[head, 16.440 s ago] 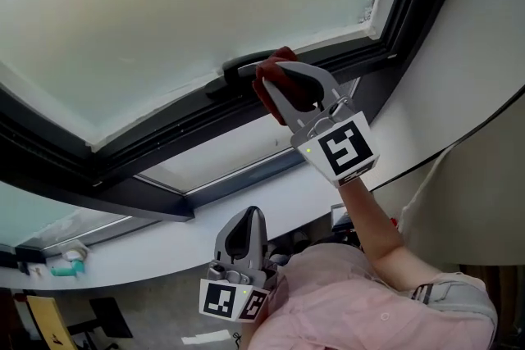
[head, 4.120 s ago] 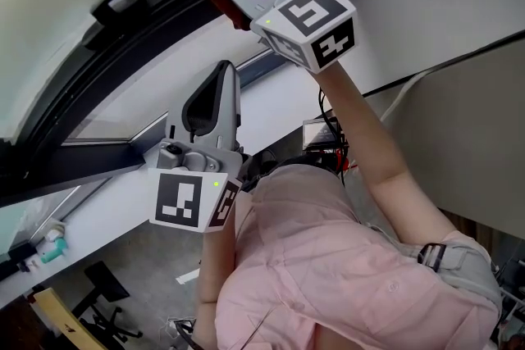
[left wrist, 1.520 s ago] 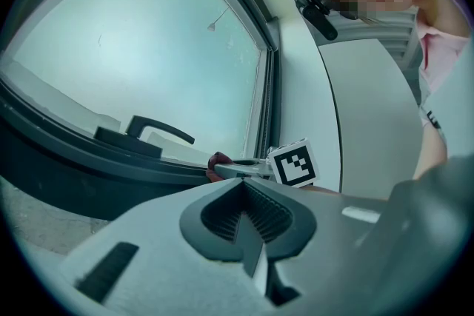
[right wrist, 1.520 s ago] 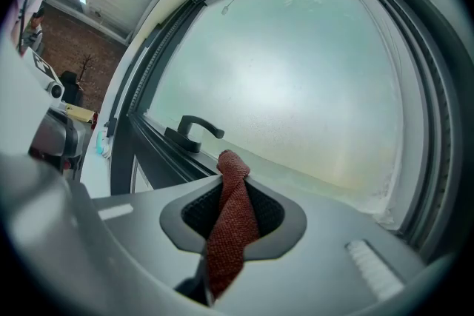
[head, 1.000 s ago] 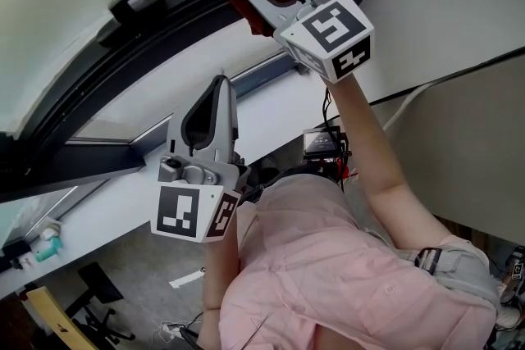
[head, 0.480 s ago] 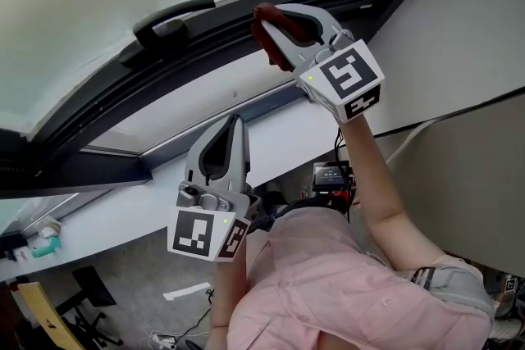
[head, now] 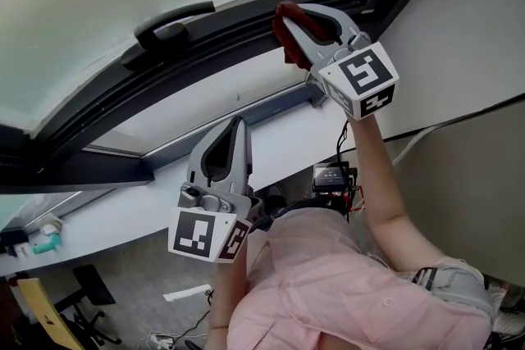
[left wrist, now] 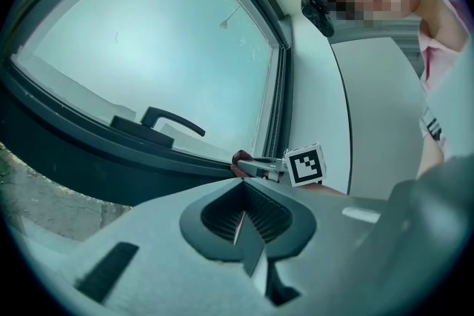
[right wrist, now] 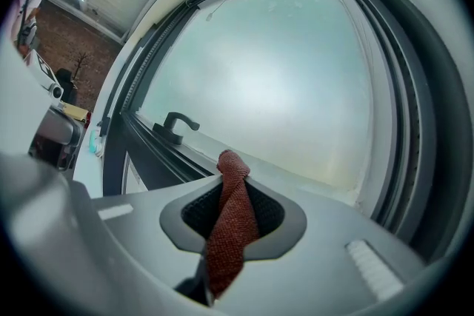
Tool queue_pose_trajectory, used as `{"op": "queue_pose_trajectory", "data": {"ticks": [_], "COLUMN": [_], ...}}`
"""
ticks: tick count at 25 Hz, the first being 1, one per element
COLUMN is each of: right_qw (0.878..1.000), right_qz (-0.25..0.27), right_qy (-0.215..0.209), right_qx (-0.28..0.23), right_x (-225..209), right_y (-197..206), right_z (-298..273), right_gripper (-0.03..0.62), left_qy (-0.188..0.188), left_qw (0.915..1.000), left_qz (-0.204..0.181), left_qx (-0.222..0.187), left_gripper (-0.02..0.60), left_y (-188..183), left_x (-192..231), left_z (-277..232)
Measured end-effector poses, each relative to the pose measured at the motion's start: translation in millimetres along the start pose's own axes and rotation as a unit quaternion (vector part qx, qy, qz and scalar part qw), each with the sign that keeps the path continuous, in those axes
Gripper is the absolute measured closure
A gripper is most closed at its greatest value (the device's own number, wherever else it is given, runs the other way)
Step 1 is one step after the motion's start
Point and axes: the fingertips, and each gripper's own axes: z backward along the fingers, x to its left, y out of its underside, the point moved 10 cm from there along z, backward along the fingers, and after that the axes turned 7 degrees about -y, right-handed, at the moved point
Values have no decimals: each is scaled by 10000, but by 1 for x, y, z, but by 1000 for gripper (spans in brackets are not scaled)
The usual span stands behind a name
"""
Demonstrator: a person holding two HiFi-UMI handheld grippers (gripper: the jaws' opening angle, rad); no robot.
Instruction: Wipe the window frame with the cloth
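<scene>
My right gripper [head: 289, 22] is raised to the dark window frame [head: 221, 45] and shut on a rust-red cloth [head: 286, 35]. The cloth sits against the frame's lower rail, right of the black handle [head: 171, 22] and close to the corner. In the right gripper view the cloth [right wrist: 230, 222] stands up between the jaws of that gripper [right wrist: 222, 237], with the frosted pane ahead. My left gripper [head: 239, 125] hangs lower, below the rail, shut and empty. In the left gripper view, that gripper [left wrist: 241, 224] has its jaws closed together, and the red cloth [left wrist: 240, 158] shows far off on the rail.
The white sill [head: 197, 106] and a second lower frame [head: 246, 115] run under the rail. A white wall [head: 459, 20] meets the window's right side. The handle [right wrist: 178, 123] juts from the frame left of the cloth. A pink-shirted person's torso [head: 328, 283] fills the bottom.
My right gripper has slid the cloth rightward along the lower rail, away from the handle and closer to the corner. The left gripper has barely moved.
</scene>
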Motion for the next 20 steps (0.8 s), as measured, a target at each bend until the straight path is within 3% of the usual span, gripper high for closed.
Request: {"op": "queue_pose_trajectory", "data": {"ticks": [12, 20], "right_qw": [9995, 9994], "right_qz": [-299, -213], "right_qy": [69, 254], "right_qx": [-126, 8], "right_x": [-16, -27], "right_y": [7, 10], "right_z": [9, 17], "right_gripper": [533, 533], "left_qy": [92, 126], "left_qw": [10000, 9999], "left_qz": [5, 27], "left_qx": [-21, -2], "left_gripper": [584, 584], "left_y": [-1, -1], "left_x": [-2, 0], "left_z": [-8, -12]}}
